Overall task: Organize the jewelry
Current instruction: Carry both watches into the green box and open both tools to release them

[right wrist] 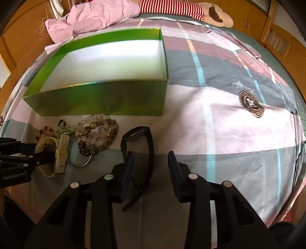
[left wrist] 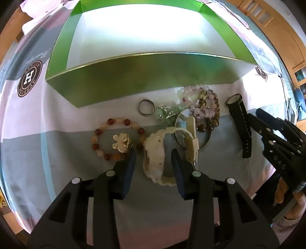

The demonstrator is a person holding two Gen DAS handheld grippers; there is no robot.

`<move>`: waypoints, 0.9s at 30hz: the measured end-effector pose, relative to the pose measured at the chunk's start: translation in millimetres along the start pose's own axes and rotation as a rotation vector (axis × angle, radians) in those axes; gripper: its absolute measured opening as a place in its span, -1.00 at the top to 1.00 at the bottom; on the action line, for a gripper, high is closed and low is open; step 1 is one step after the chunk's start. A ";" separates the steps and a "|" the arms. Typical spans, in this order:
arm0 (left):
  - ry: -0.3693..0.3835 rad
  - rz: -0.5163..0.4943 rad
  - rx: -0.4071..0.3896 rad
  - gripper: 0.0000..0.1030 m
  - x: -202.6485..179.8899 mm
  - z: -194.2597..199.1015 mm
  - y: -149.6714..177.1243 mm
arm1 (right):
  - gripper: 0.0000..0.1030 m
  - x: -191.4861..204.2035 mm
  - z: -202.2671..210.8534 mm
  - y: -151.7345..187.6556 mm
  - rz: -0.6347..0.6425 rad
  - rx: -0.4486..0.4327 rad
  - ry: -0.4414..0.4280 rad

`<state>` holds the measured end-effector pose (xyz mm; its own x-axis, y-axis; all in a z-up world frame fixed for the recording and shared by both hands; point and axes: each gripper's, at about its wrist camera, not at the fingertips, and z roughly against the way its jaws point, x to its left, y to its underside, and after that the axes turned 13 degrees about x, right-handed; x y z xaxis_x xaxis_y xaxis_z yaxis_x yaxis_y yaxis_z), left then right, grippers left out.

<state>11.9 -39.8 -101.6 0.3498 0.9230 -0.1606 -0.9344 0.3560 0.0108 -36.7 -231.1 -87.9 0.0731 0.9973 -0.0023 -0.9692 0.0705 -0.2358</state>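
My left gripper (left wrist: pixel 153 159) points down over a cream watch (left wrist: pixel 155 153) that lies on the bedspread. One loop of its strap sits between the fingers, with a gap on both sides, so the gripper is open. My right gripper (right wrist: pixel 151 162) is also open and straddles one strap of a black watch (right wrist: pixel 151 145); its left finger (right wrist: pixel 129 164) stands inside the watch's loop. The pads do not press on the strap. An open green box (left wrist: pixel 133 84) with a white inside stands just behind the jewelry. The right gripper (left wrist: pixel 257 116) also shows beside the black watch (left wrist: pixel 240 118) in the left wrist view.
On the bedspread lie a red-and-orange bead bracelet (left wrist: pixel 118 122), a gold flower brooch (left wrist: pixel 122 142), a small dark ring (left wrist: pixel 146 107), a green-and-silver piece (left wrist: pixel 165 114), pink and brown bead bracelets (left wrist: pixel 204 107) and a metal bangle (right wrist: pixel 82 164). A crumpled pink sheet (right wrist: pixel 91 15) lies behind the box.
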 end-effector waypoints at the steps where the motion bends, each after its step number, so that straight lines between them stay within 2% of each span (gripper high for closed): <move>1: 0.002 -0.002 -0.005 0.26 -0.8 -0.4 -1.2 | 0.34 0.1 -7.3 -2.3 -0.004 0.015 0.000; 3: 0.002 -0.003 -0.014 0.31 -6.5 -3.2 -3.3 | 0.36 0.5 -16.8 -4.1 -0.007 0.033 0.000; 5: -0.010 0.001 -0.019 0.49 -8.1 -5.1 -5.1 | 0.43 2.0 -24.8 -4.8 -0.003 0.043 -0.001; 6: -0.015 0.014 -0.022 0.62 -7.9 -5.4 -8.4 | 0.64 3.3 -24.0 -4.2 0.005 0.032 -0.002; 7: -0.011 0.024 -0.019 0.64 -6.4 -6.2 -10.0 | 0.88 5.5 -22.5 -3.8 0.021 0.030 -0.009; 11: 0.031 0.062 -0.034 0.68 0.3 1.3 -11.7 | 0.93 6.5 -16.6 -1.8 0.034 0.026 -0.019; 19: 0.036 0.076 -0.122 0.68 14.5 32.8 -0.5 | 0.93 2.2 16.7 0.0 0.036 -0.050 -0.041; 23: 0.001 0.055 -0.222 0.68 14.3 64.1 7.5 | 0.93 6.8 41.0 -6.3 0.053 -0.102 -0.064; 27: 0.034 0.034 -0.347 0.68 17.5 111.0 -11.3 | 0.93 10.6 67.7 -26.8 0.067 -0.175 -0.087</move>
<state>36.0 -11.5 5.0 0.3207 0.9260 -0.1992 -0.9147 0.2482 -0.3188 -25.8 -221.1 -15.8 -0.0180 0.9981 0.0589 -0.9152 0.0073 -0.4030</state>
